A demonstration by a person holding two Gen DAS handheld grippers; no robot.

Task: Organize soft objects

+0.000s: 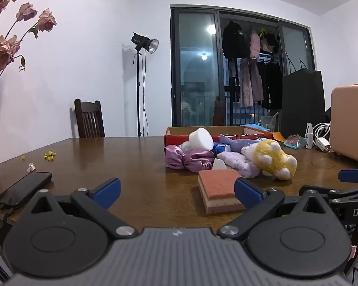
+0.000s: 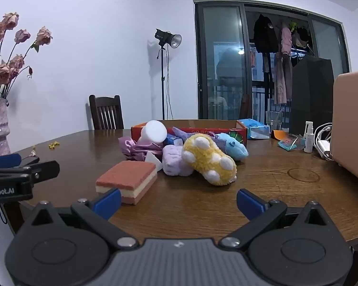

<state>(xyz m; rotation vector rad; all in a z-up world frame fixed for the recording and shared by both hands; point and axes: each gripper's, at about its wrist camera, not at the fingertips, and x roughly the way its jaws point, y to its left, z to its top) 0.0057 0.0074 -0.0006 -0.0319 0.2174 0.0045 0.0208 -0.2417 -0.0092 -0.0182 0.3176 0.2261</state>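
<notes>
**Both claws wide, pile untouched**

The table (image 2: 262, 190) carries the heap, the box (image 2: 191, 125) behind it. Ahead of the right claw (image 2: 178, 201) lies the yellow plush (image 2: 210, 160); the sponge (image 1: 218, 189) sits just ahead of the left claw (image 1: 177, 190). Both claws are released and empty. Best take the sponge square across its flat sides.

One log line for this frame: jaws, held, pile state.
left gripper jaws open | right gripper jaws open | held: nothing | layered sponge, yellow plush paw on table, outside red box
</notes>
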